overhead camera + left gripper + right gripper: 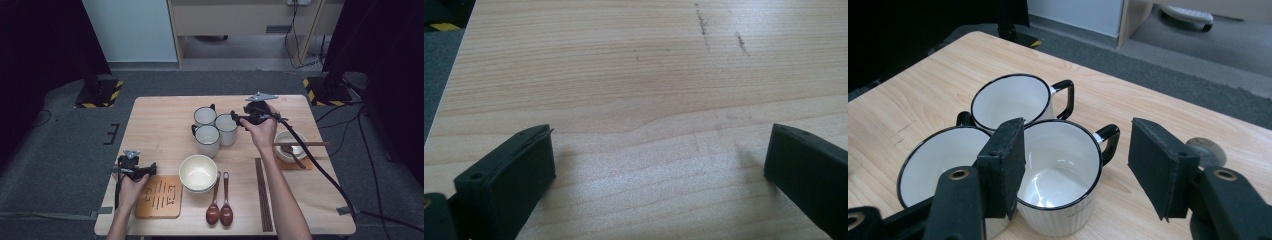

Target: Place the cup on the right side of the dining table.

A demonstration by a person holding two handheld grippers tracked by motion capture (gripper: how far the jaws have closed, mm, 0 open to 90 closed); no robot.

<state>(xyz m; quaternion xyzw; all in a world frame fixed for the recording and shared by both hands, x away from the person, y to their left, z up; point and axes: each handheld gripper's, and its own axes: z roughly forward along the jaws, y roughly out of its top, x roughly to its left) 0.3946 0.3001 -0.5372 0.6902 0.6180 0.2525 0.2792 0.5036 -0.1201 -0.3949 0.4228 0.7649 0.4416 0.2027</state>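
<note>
White mug (1060, 175) between right gripper (1075, 167) open jaws

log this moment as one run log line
left claw: open, low over bare table | right claw: open, straddling nearest mug rim | mugs: three clustered, empty

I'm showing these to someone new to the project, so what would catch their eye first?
Probably the three white mugs with black rims, huddled together at the table's middle, with the right tongs open on either side of the nearest mug. Next, the cream bowl nearer the person, with two brown spoons beside it. The left tongs rest open over bare wood near a slotted wooden trivet.
</note>
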